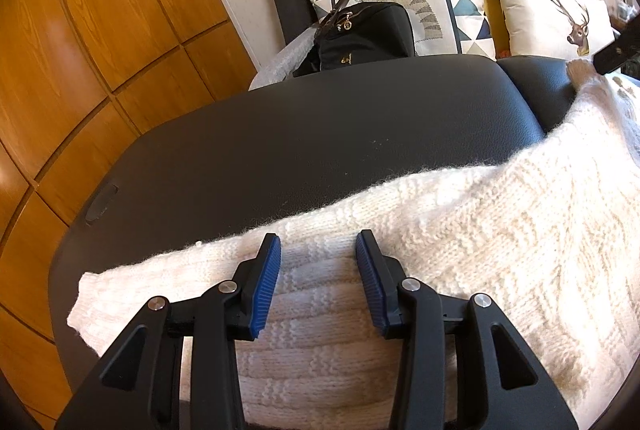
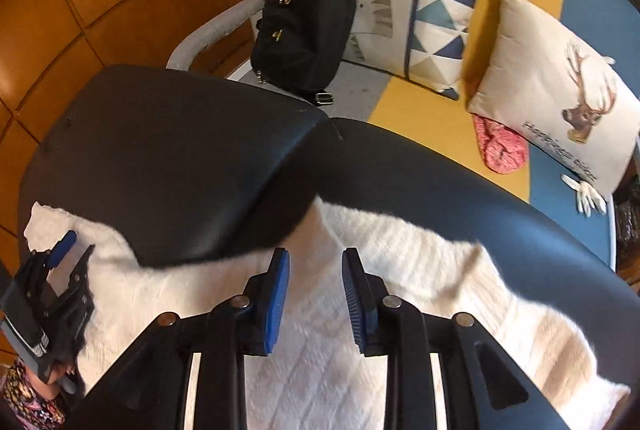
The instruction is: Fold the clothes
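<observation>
Where sweater [image 1: 460, 230] lies: black padded stools [image 1: 300, 134] before colourful sofa [image 2: 432, 98]

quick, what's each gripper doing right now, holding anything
left gripper: open, above the white knit sweater, gripping nothing.
right gripper: open, nothing between the pads, sweater below.

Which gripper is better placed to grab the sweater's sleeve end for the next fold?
Probably left. The left gripper hovers open over the white sweater, right by the sleeve end. The right gripper sits open over its middle.
</observation>
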### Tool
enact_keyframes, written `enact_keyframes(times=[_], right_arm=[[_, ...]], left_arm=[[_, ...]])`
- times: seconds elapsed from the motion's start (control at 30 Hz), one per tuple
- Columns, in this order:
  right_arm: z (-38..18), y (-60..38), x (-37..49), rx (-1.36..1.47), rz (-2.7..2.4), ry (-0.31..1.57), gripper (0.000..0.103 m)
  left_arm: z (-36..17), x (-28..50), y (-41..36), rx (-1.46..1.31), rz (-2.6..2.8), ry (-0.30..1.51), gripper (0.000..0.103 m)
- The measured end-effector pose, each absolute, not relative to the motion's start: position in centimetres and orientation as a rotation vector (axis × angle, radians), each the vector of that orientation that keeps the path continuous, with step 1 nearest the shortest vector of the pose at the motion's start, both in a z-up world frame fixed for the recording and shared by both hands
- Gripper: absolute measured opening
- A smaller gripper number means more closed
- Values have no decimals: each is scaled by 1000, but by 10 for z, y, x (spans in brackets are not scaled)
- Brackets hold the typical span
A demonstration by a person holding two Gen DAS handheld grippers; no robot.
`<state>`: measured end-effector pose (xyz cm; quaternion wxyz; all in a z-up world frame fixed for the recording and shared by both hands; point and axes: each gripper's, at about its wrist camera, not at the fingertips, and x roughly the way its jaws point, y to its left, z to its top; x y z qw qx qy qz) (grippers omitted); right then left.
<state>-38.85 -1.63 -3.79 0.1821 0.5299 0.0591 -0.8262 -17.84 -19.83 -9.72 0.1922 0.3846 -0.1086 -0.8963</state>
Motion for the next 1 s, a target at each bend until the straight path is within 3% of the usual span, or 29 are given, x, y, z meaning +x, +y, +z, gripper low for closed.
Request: enact_keyframes(times=[0.1,0.23,0.27,0.37,0.77,1.0], right_arm=[[-53,-26,-399,1562,-2306,290,31],[-61,-26,-395,1540,-2305,302,31],[-60,-24,-393,1532,-2308,287,19],[-58,-17,-382,1500,-2323,233,6],[-56,45,-271,1406,-2317,-19,5],[-74,60,-232,1429,-2293,-38,9]], left_arm=[[-97,-178,-198,1075,-2514,-308,42],[-97,-178,-200,1075,-2523,-287,42],[-97,-178,-200,1075,-2524,-285,42],[-97,-178,-199,1074,-2524,-285,42],[-96,-177,-198,1077,-2524,-287,42],[-96,-177,-199,1079,-2525,-294,42]])
